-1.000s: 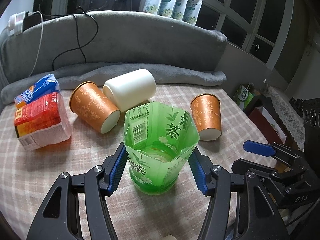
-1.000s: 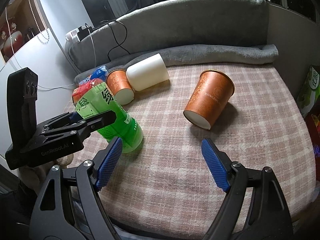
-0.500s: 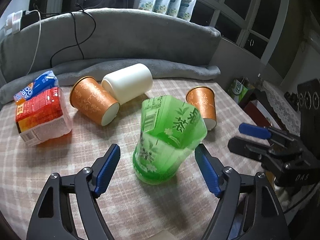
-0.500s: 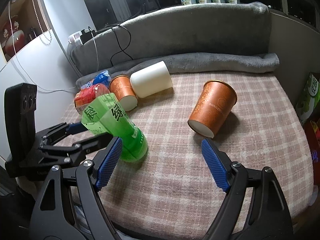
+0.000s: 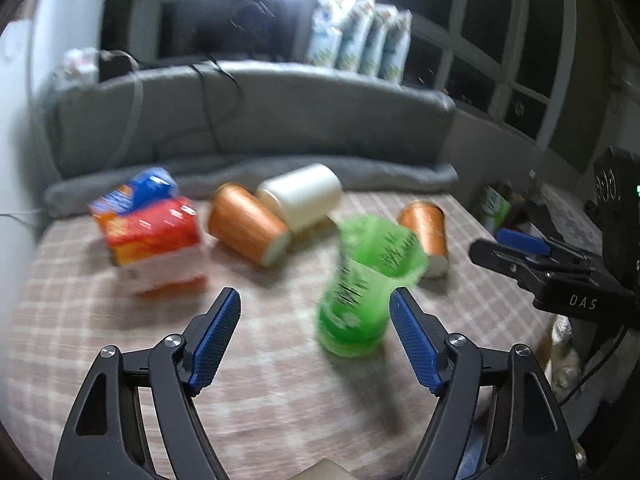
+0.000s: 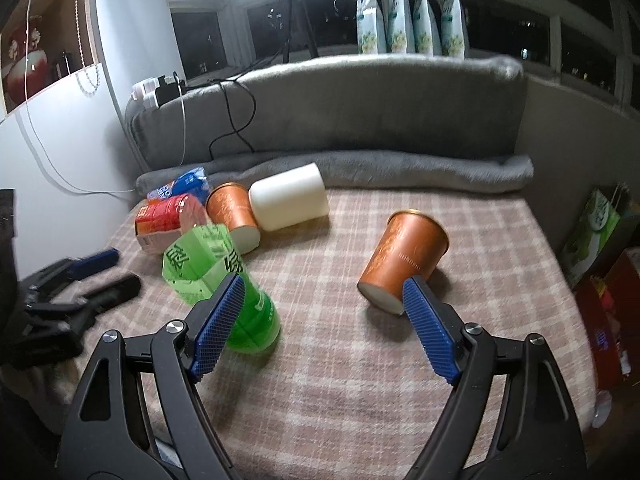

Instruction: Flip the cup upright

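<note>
The green cut-off plastic bottle cup (image 5: 370, 288) stands mouth-up, a little tilted, just ahead of the left gripper (image 5: 316, 340), whose jaws are spread wide and touch nothing, so the cup rests on its own base. The right gripper (image 6: 326, 328) is also wide open, and 1 orange paper cup (image 6: 402, 258) lies on its side just before its right finger

Red snack pack (image 6: 168, 220) beside blue biscuit packet (image 6: 182, 185) on checked cloth (image 6: 340, 360); four pouches (image 6: 408, 10) on windowsill.

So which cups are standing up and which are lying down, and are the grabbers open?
Green plastic cup: standing, mouth up.
Lone orange paper cup: on its side.
Orange paper cup by the white one: on its side.
White cup: on its side.
Left gripper: open.
Right gripper: open.
</note>
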Demonstrator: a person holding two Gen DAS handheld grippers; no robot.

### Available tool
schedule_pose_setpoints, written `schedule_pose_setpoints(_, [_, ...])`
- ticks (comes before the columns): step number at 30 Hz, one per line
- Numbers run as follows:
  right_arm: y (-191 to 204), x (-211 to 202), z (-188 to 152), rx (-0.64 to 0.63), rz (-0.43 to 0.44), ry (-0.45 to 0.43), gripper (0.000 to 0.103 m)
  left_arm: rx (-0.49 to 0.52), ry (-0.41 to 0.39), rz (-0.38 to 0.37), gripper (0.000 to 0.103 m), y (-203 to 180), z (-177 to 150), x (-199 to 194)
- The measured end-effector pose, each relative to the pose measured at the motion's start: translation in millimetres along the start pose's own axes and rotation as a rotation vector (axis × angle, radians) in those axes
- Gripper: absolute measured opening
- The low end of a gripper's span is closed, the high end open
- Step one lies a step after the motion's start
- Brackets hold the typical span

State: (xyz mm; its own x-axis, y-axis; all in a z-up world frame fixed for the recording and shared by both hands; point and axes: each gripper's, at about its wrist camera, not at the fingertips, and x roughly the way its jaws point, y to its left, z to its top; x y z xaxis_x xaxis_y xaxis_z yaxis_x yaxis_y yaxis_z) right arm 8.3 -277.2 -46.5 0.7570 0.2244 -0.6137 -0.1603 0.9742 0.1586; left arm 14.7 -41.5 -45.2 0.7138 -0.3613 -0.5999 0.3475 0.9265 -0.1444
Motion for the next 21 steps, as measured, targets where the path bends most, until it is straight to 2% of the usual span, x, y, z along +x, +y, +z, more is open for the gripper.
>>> schedule_pose_setpoints(2, [1.3,-4.0,2.3,-0.003,-0.019,-0.029,0.091,-0.002,-0.054,0.05,0.077,4.2,2.4,-11.3])
schedule_pose_setpoints(7, [5.5,-12.1,7.7,-0.012,-0.062,-0.084,0.091,0.015,-0.184,0.167,0.081,8.7,8.8,-36.2])
schedule_pose_setpoints(10, [8.9,-17.5,10.8,-0.022,-0.089,-0.119,0.092,0.017,-0.246,0.21,0.081,10.7,12.7,-48.8])
schedule_pose_setpoints(15, [14.8,-28.2,15.5,-0.041,-0.14,-0.193,0.102,0.014,-0.306,0.253,0.083,10.9,16.4,-61.6])
schedule_pose_setpoints(18, [15.6,-35.0,18.5,-0.038,-0.164,-0.237,0.102,-0.007,-0.328,0.264,0.091,13.5,17.5,-67.4])
schedule_pose_setpoints(21, [13.3,-41.4,22.5,-0.019,-0.179,-0.276,0.103,-0.009,-0.346,0.273,0.091,13.5,18.9,-70.9])
